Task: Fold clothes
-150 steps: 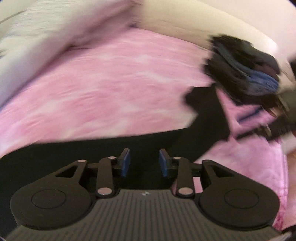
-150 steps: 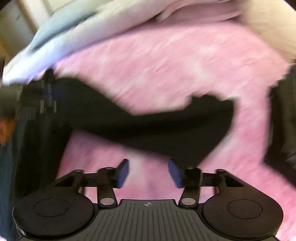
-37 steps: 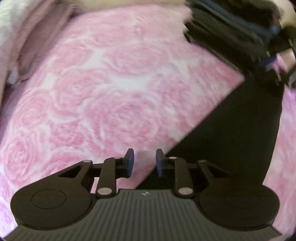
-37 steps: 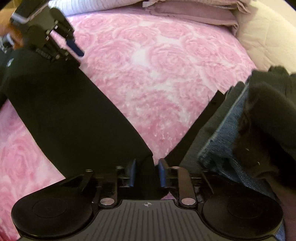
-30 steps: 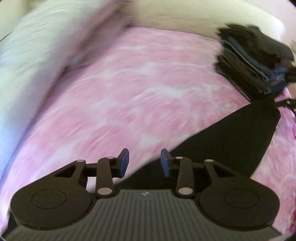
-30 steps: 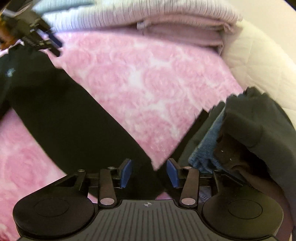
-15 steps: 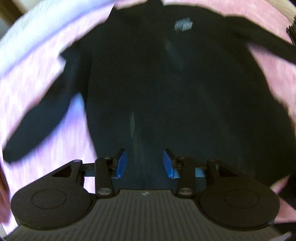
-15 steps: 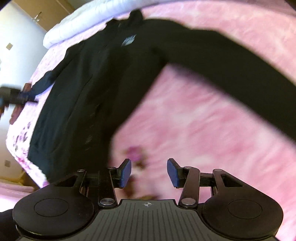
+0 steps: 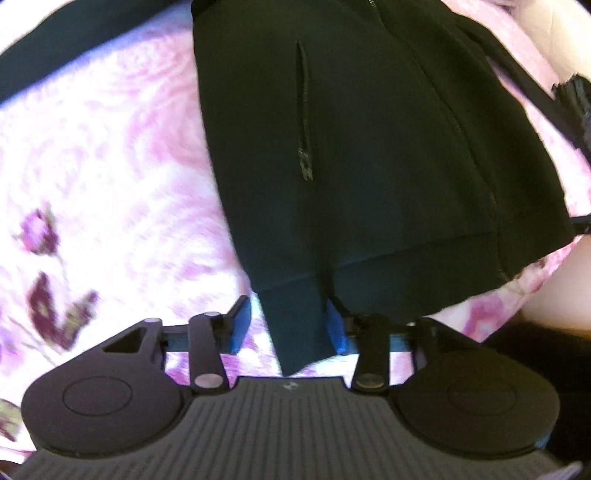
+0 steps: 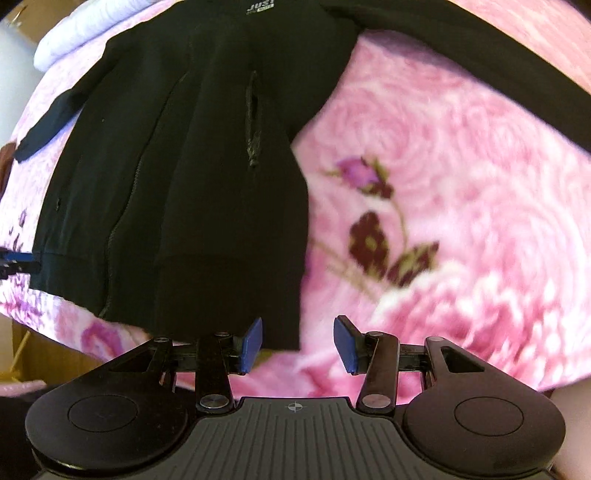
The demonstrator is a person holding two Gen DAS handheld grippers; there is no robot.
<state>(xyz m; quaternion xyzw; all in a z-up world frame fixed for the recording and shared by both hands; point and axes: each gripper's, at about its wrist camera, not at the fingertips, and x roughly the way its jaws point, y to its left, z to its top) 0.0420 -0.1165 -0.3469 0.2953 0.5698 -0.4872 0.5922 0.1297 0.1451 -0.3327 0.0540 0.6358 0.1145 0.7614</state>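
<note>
A black zip-up jacket (image 9: 369, 147) lies flat, front up, on a pink rose bedspread (image 9: 110, 166), sleeves spread to both sides. My left gripper (image 9: 288, 328) points down at one corner of the hem. That corner sits between the blue pads and the jaws are closing, with a gap still showing at the left pad. In the right wrist view the jacket (image 10: 184, 166) shows a white chest logo at the top. My right gripper (image 10: 298, 343) stands open at the hem's other corner, whose tip lies by its left pad.
The bed's near edge runs just behind both grippers, with a wooden floor (image 10: 33, 354) below. A white pillow (image 10: 74, 33) lies at the far left. A stack of dark folded clothes (image 9: 574, 96) sits at the right edge of the bedspread (image 10: 461, 184).
Both grippers have swung away from the sleeve and the clothes stack to the jacket's hem. The left gripper rolled and its jaws have narrowed around the hem corner.
</note>
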